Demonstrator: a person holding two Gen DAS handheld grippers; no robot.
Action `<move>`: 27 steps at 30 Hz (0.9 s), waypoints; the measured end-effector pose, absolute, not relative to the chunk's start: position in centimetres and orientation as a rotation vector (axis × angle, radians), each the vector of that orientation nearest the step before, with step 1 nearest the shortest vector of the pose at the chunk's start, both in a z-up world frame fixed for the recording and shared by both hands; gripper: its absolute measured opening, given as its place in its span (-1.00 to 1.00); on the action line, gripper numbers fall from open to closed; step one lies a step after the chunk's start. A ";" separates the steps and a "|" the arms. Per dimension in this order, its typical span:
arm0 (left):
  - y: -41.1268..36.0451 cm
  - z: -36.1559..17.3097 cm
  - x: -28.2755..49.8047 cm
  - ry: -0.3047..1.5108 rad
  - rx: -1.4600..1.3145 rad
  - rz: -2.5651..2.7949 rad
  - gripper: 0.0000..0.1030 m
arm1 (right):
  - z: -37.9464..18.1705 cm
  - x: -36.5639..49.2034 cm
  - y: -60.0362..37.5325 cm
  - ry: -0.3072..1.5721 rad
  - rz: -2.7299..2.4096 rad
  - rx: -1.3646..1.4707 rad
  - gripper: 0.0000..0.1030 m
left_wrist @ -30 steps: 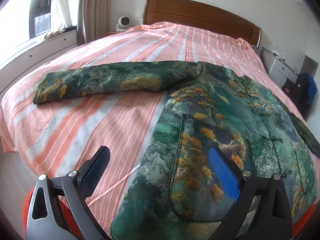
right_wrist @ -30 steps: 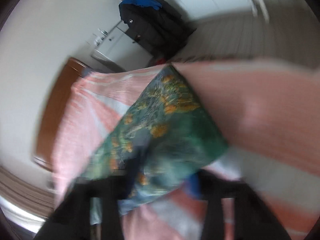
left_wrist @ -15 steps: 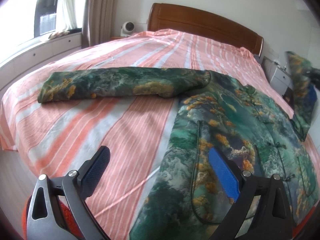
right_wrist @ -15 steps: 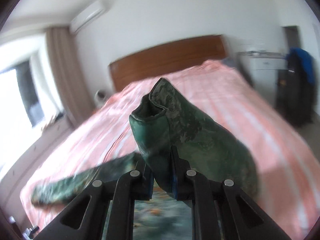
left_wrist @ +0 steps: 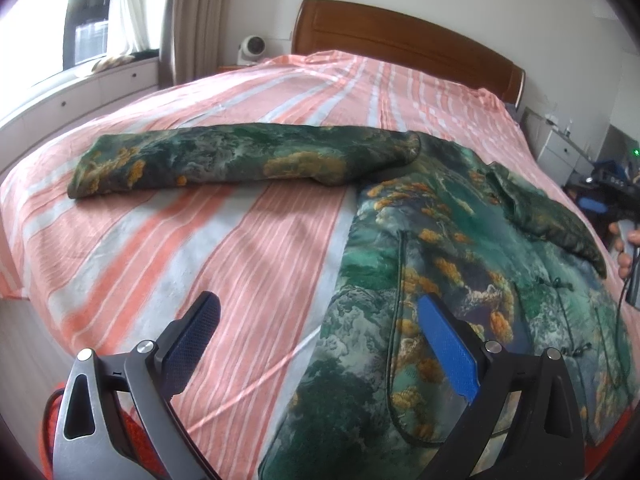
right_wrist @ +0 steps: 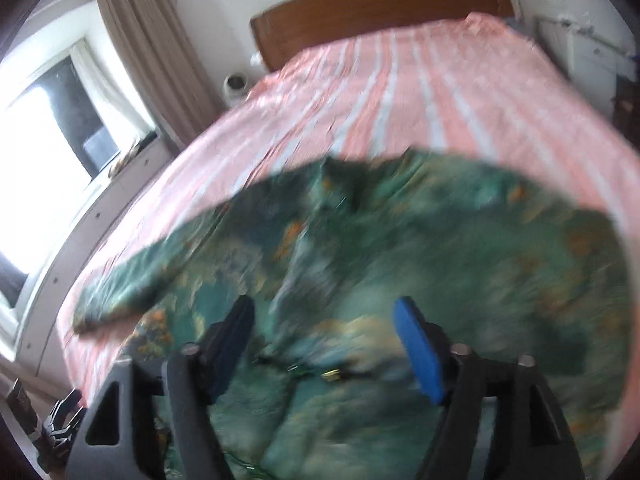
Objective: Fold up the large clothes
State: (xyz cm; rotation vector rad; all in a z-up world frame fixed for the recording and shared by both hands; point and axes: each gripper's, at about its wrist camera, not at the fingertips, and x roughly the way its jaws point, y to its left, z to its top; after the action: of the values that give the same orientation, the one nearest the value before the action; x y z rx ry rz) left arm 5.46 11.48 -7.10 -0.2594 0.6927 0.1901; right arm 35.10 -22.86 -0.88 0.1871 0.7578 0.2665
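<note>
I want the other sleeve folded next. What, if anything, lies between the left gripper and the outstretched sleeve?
Nothing visible. Only bare striped bedsheet separates the open left gripper from the outstretched sleeve.

No text, label, brand, number or sign can be read in either view.

We see a big bed (left_wrist: 256, 240) with a pink and white striped sheet. A brown headboard (left_wrist: 400, 36) is at the top. A window (left_wrist: 36, 20) and curtain (left_wrist: 192, 16) are upper left. A white drawer cabinet (left_wrist: 560, 152) is right.
</note>
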 end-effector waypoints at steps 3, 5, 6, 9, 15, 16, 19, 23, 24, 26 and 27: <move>11.2 -7.3 5.7 0.698 -0.250 0.191 0.93 | -0.2 35.5 -26.9 0.702 0.083 0.133 0.83; 11.1 -7.3 5.7 0.698 -0.240 0.194 0.93 | -2.8 36.9 -28.4 0.814 0.029 0.131 0.83; 11.1 -7.2 5.6 0.694 -0.236 0.197 0.93 | -5.4 38.1 -29.0 0.930 0.016 0.145 0.83; 11.3 -6.7 4.9 0.661 -0.248 0.194 0.94 | -7.5 36.7 -29.5 0.905 0.000 0.145 0.82; 11.2 -6.1 4.6 0.629 -0.253 0.176 0.96 | -2.4 28.5 -28.5 0.642 0.059 0.161 0.82; 11.1 -6.0 4.6 0.626 -0.250 0.169 0.96 | -2.5 27.3 -28.3 0.633 0.060 0.138 0.82; 10.7 -5.7 4.3 0.610 -0.247 0.136 0.96 | -2.5 21.8 -27.4 0.599 0.046 0.051 0.82; 10.0 -5.6 4.3 0.608 -0.224 0.120 0.96 | -4.3 14.1 -26.2 0.575 0.028 0.011 0.82; 9.8 -5.6 4.4 0.610 -0.215 0.121 0.96 | -4.8 12.1 -25.9 0.565 0.018 0.007 0.82; 9.5 -5.6 4.4 0.611 -0.202 0.124 0.96 | -5.9 9.5 -25.6 0.546 -0.018 0.010 0.82; 9.3 -5.6 4.3 0.608 -0.199 0.126 0.96 | -6.3 8.6 -25.8 0.542 -0.032 0.016 0.82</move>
State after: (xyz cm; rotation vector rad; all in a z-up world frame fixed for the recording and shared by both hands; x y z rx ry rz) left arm 4.32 9.32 -5.60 -0.1992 0.6082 0.1258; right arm 8.56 -25.77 -6.25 0.0159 0.5420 -0.0324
